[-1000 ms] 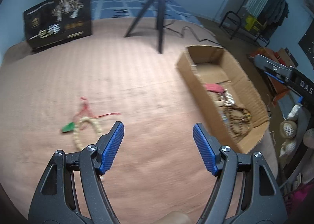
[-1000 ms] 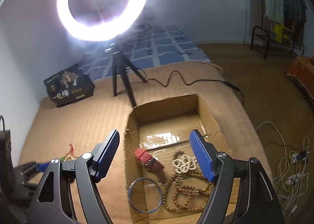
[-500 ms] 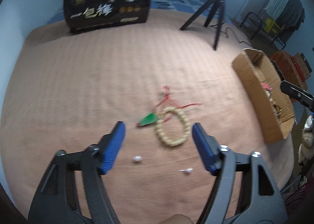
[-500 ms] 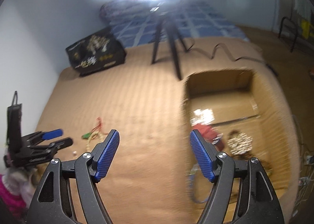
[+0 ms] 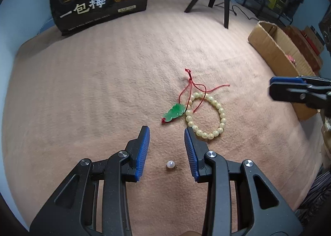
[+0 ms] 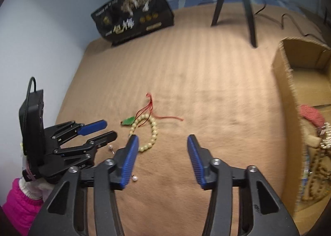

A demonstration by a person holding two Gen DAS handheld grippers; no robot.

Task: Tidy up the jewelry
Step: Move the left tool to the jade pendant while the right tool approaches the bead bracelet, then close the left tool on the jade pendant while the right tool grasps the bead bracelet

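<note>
- Left gripper (image 5: 166,141): having swung away from the box (image 5: 279,54) at the blanket's right edge, it is now hanging steeply nose-down over the loose pieces. Its jaws are closing, gripping nothing; a pearl stud (image 5: 170,164) is lying on the blanket (image 5: 93,83) between the fingers, untouched.
- Right gripper (image 6: 161,149): it too has left the box, where it was hovering a second ago, and is now tilting down beside the left one. Its jaws are closing on nothing, only bare blanket between them.
- Second pearl stud (image 6: 135,178): lying just beside the right gripper's left finger, outside the gap.
- Bracelet (image 5: 206,115): pale beads, lying mid-blanket, just ahead of the left gripper's right finger, not held.
- Pendant (image 5: 174,112): green, on a red cord (image 5: 193,87), touching the bracelet's left side; the cord is trailing over the beads.
- Box: already holding darker beads and other pieces along the blanket's right edge.
- Meaning for the task: both tools appear to be starting a fresh pickup, likely one stud each; four pieces are still waiting outside the box.
- Sleeve (image 6: 18,209): pink, showing behind the left gripper.
</note>
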